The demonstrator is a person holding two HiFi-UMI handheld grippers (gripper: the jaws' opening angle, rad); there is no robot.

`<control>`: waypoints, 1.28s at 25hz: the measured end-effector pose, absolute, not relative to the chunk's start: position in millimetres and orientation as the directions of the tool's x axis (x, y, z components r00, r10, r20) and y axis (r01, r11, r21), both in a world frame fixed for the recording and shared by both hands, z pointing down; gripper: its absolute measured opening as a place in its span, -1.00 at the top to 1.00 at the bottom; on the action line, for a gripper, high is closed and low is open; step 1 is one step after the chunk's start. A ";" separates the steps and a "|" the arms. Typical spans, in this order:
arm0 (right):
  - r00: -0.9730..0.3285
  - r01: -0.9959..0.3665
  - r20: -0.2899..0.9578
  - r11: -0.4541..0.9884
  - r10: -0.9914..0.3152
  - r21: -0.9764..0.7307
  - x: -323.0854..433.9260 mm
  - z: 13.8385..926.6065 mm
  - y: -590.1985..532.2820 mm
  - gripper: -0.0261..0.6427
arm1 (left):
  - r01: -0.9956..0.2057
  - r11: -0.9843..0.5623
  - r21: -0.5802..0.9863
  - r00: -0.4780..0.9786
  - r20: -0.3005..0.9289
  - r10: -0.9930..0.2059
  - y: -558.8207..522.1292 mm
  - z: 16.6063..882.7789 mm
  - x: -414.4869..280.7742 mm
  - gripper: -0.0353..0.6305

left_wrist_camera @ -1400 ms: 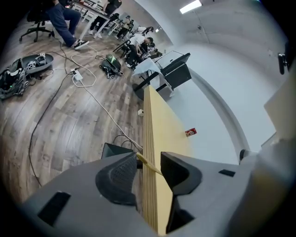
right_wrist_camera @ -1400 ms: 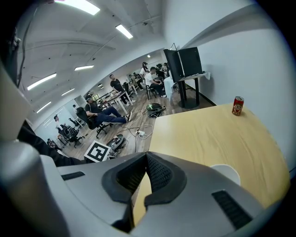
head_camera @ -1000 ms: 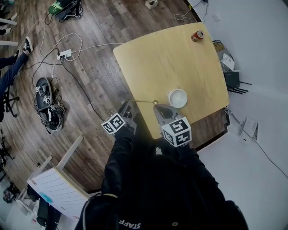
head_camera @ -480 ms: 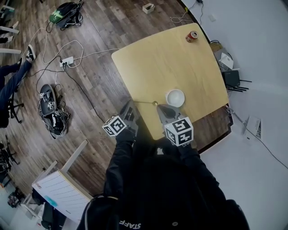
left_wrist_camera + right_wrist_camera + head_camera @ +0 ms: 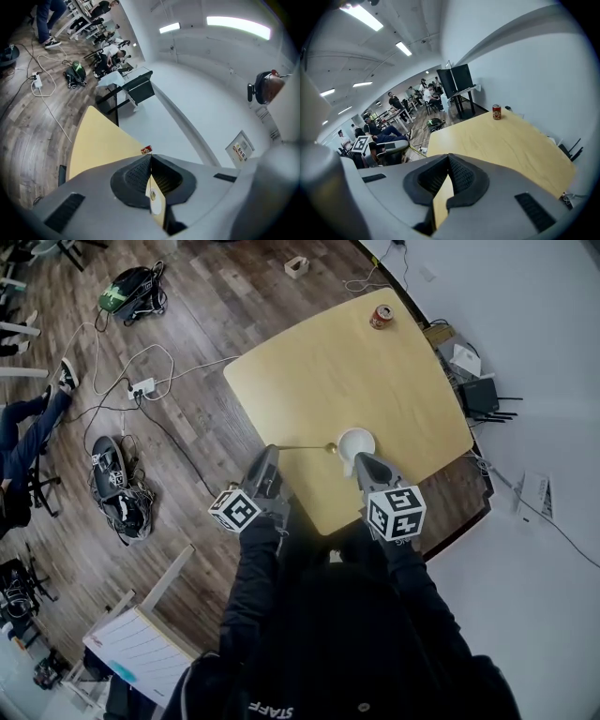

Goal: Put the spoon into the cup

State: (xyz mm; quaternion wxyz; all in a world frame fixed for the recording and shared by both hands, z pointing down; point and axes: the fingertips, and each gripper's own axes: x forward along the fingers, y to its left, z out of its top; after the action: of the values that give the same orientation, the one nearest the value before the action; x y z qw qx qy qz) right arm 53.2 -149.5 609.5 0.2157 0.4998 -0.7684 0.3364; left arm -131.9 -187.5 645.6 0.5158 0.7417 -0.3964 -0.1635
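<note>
A thin metal spoon [image 5: 302,447] is held level over the yellow table [image 5: 309,362] by its handle end, with my left gripper [image 5: 271,453] shut on it. Its bowl lies just left of the white cup's [image 5: 357,442] rim. In the left gripper view the jaws [image 5: 150,157] meet on the thin handle, and the spoon's bowl [image 5: 153,194] and the cup [image 5: 156,205] show below them. My right gripper [image 5: 360,462] sits at the near side of the cup. Its jaws [image 5: 449,157] are shut with nothing between them.
A red can [image 5: 382,317] stands at the table's far corner, also seen as the can [image 5: 497,112]. Cables, a power strip [image 5: 142,387] and bags lie on the wood floor to the left. A white wall runs along the right.
The left gripper has risen with the spoon, and the spoon's bowl has come closer to the cup's rim. The right gripper has shifted right, from the cup's front left to its near side.
</note>
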 end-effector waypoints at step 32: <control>-0.314 -0.944 0.679 0.138 -0.663 -0.301 124.1 620.0 -109.3 0.86 | -0.644 -0.348 0.681 0.724 0.397 -0.564 -182.0 685.1 6.8 0.79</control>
State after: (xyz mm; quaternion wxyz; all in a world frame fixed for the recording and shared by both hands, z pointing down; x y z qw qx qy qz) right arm 124.1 -109.3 620.0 0.1969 0.5518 -0.7281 0.3558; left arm 6.8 -182.0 685.1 0.4359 0.8198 -0.3685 0.0461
